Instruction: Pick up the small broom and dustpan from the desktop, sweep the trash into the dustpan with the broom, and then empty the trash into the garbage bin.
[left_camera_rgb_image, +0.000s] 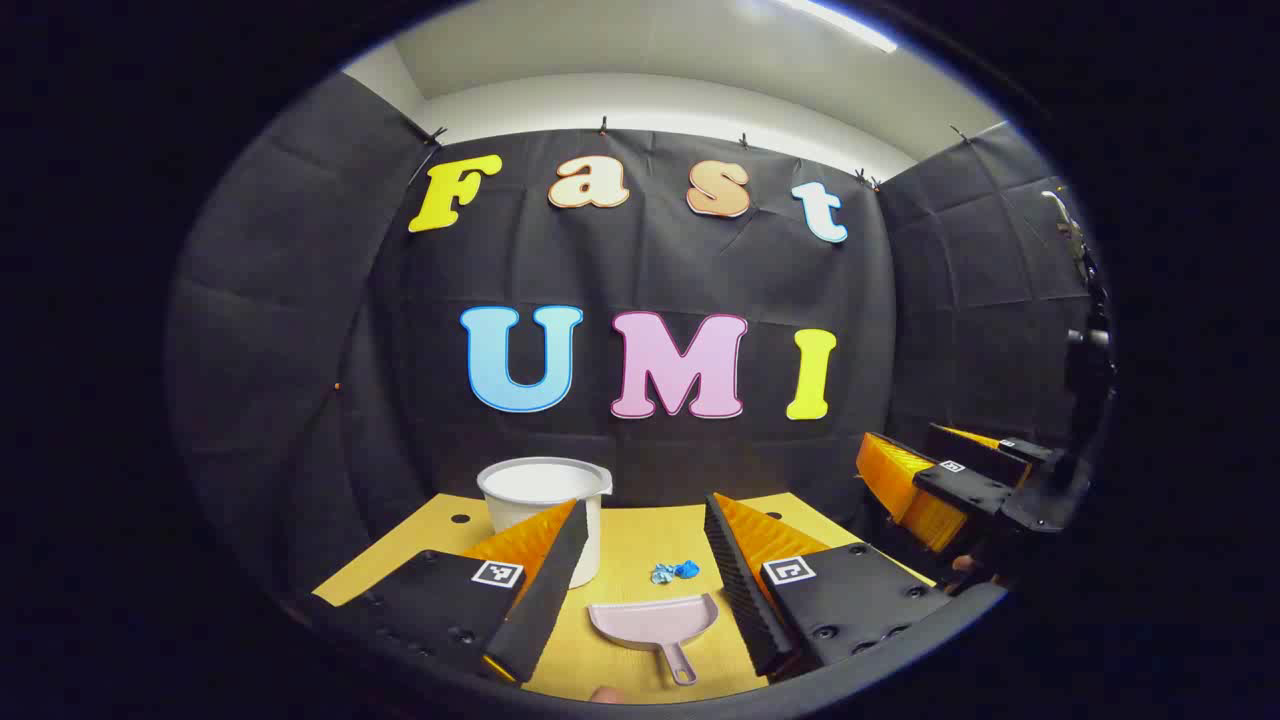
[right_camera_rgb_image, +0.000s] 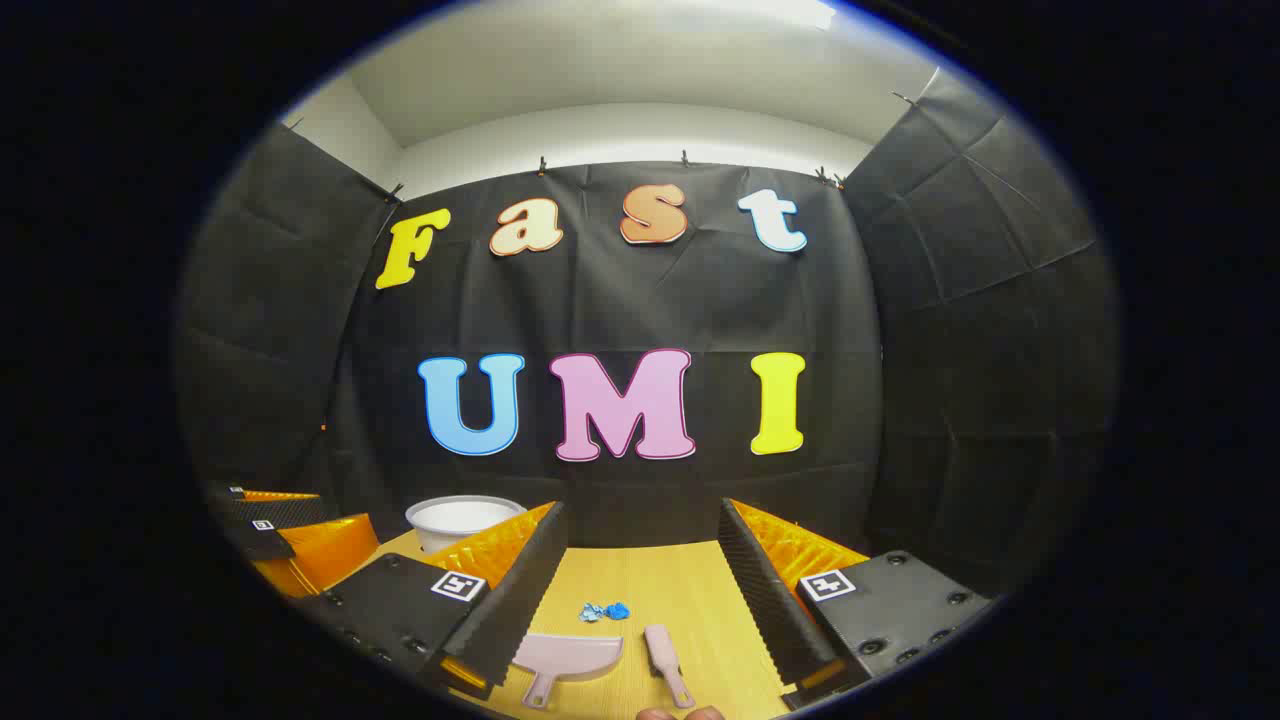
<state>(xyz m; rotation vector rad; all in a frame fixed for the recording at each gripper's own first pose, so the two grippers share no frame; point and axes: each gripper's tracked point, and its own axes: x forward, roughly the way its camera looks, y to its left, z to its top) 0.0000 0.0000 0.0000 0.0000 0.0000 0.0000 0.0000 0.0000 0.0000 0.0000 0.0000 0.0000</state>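
Yellow counter (right_camera_rgb_image: 690, 585) carries dustpan (right_camera_rgb_image: 568, 660), broom (right_camera_rgb_image: 665, 660), blue trash (right_camera_rgb_image: 605, 611), white bin (left_camera_rgb_image: 545, 500); my left hand-held gripper (left_camera_rgb_image: 640, 590) and right hand-held gripper (right_camera_rgb_image: 640, 610) both gape wide, holding nothing.

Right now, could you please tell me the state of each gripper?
Left gripper: open, holding nothing, above the pale pink plastic dustpan.
Right gripper: open, holding nothing, above the small pale pink broom.

In the left gripper view, the left claw (left_camera_rgb_image: 640, 590) sits at the bottom centre, fingers spread wide apart, gripping nothing. In the right gripper view, the right claw (right_camera_rgb_image: 640, 610) is likewise spread and unladen, bottom centre.
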